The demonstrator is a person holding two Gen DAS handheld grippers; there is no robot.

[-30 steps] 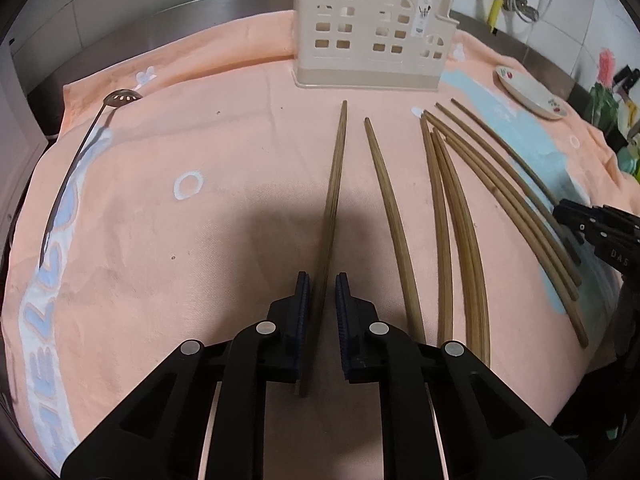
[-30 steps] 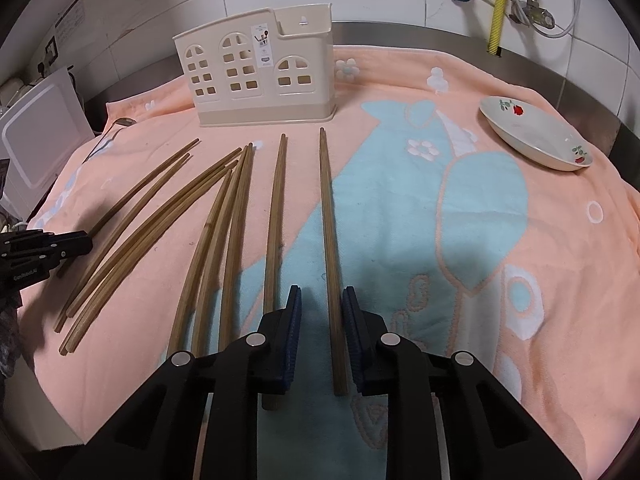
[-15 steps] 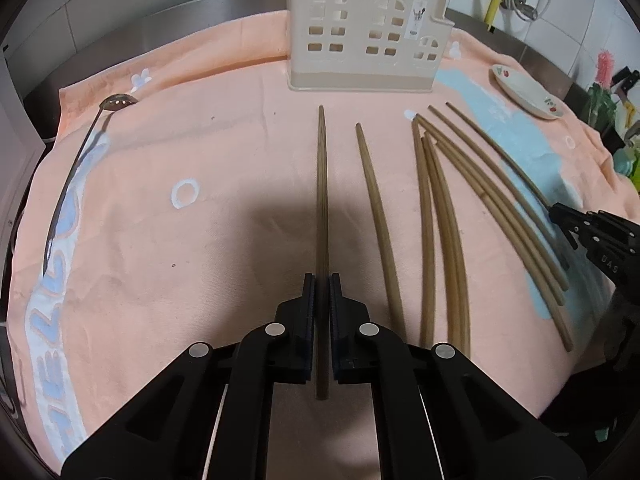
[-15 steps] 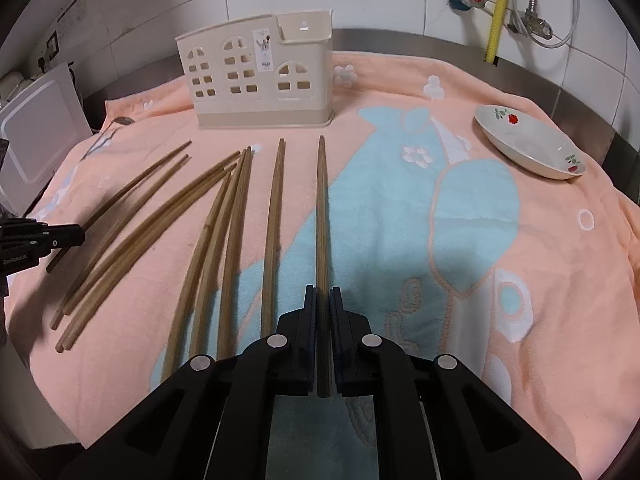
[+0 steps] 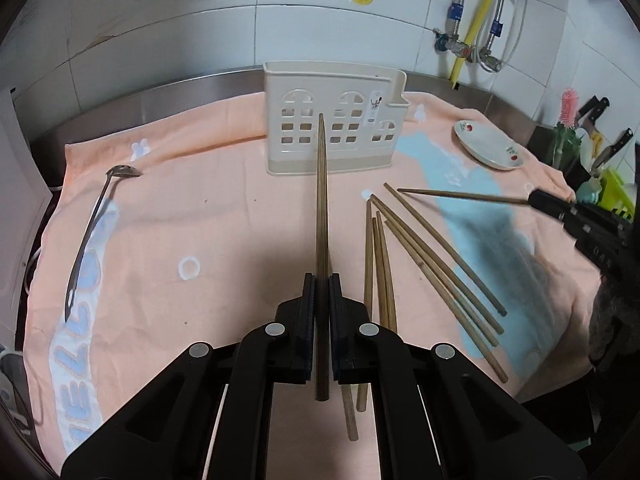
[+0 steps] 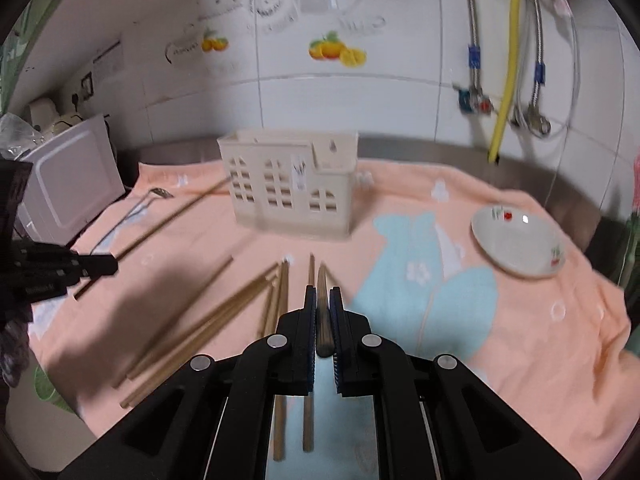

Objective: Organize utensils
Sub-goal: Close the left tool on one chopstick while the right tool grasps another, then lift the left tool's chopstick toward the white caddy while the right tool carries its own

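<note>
Left wrist view: left gripper [image 5: 322, 280] clamped on a chopstick [image 5: 321, 208], now raised off the towel [image 5: 224, 216] where a second ago it lay flat between parted pads; tip aimed at the holder [image 5: 334, 118]. Right wrist view: right gripper [image 6: 322, 294] likewise closed on a second chopstick [image 6: 322, 316], lifted and foreshortened; half a second ago it was only just pinched against the cloth. Seen from the left camera, that second stick pointing leftward above the towel, well clear of it. Both picks apparently done; carry to the holder judged next. Pads on each gripper nearly together, only the stick's width between, grip near the thick end with a stub behind. Loose chopsticks [image 5: 436, 264] left fanned on the towel right of the left gripper, touching one another in places; exact count uncertain. Holder upright at the towel's far edge, apparently with nothing in it yet. Skimmer [image 5: 90, 236] lying at far left, untouched; dish [image 5: 490, 150] at far right. Right view blurred, so fine detail of the stick's tip unclear. Risk judged: long sticks pivoting in a thin pinch during insertion.
</note>
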